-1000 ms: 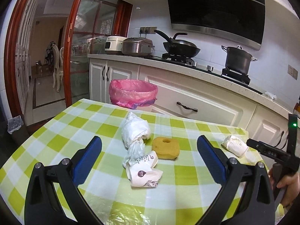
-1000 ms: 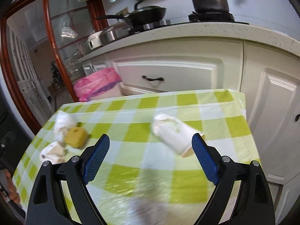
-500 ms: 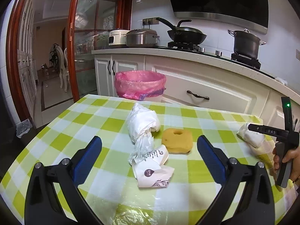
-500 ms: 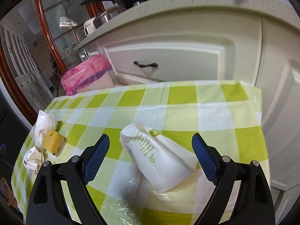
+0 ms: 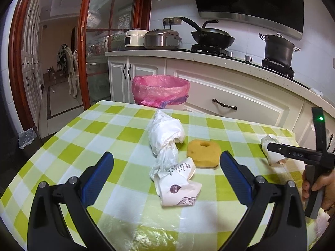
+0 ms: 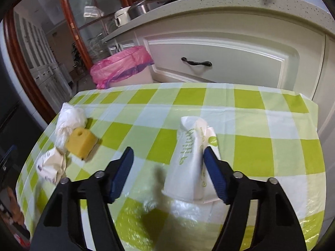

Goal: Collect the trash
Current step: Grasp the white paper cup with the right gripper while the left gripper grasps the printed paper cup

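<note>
On the green checked tablecloth point(image 5: 117, 140) lie a crumpled white plastic bag point(image 5: 165, 133), a yellow sponge point(image 5: 203, 153) and a crushed paper cup point(image 5: 178, 186). My left gripper point(image 5: 166, 173) is open and hovers just before the cup. A white paper cup with green print point(image 6: 191, 156) lies at the table's right side. My right gripper point(image 6: 168, 171) is open around it, the right finger against the cup's side. The cup and right gripper show in the left wrist view point(image 5: 272, 148). The sponge point(image 6: 80, 140) and plastic bag point(image 6: 69, 119) lie far left.
A bin lined with a pink bag point(image 5: 160, 90) stands on the floor beyond the table's far edge, also in the right wrist view point(image 6: 121, 67). White kitchen cabinets point(image 5: 230, 96) with pots on the counter run behind. A glass door point(image 5: 96, 58) stands at left.
My right gripper has moved forward and lower, so its fingers now straddle the green-printed cup, and the jaws have narrowed. My left gripper has dipped slightly toward the crushed cup.
</note>
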`<move>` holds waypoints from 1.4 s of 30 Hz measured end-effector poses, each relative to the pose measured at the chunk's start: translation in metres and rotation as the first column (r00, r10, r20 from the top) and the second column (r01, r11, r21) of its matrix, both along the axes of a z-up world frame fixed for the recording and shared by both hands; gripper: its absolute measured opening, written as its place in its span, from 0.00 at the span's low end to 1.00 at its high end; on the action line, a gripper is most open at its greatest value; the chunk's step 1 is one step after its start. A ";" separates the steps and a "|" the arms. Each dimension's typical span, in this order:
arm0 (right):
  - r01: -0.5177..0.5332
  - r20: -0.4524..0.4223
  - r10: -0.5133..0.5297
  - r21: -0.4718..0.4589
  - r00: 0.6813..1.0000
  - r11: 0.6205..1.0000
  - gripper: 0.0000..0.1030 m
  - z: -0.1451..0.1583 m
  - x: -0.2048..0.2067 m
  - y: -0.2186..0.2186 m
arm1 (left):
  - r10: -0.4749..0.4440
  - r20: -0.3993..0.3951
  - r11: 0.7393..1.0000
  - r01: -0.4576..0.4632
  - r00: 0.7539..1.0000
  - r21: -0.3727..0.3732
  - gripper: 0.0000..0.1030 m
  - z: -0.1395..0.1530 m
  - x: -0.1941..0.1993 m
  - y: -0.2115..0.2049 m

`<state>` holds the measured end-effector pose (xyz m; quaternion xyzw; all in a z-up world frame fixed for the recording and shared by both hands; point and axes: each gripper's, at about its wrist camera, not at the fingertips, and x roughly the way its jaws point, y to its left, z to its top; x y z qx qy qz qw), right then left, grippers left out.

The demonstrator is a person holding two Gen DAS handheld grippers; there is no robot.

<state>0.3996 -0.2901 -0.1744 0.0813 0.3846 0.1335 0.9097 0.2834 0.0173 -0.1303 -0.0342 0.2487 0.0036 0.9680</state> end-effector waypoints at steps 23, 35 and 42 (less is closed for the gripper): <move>-0.067 0.111 0.059 0.076 0.992 0.995 0.28 0.030 -0.071 0.066 | -0.109 -0.170 0.994 0.105 0.979 -0.031 0.78 -0.037 0.040 -0.011; -0.055 0.115 0.045 0.092 0.992 0.994 0.28 0.030 -0.076 0.061 | -0.129 -0.244 0.992 0.124 0.961 -0.037 0.47 -0.059 0.051 -0.017; -0.066 0.121 0.055 0.088 0.991 0.994 0.28 0.034 -0.081 0.065 | -0.107 -0.181 0.994 0.102 0.978 -0.037 0.47 -0.045 0.038 -0.012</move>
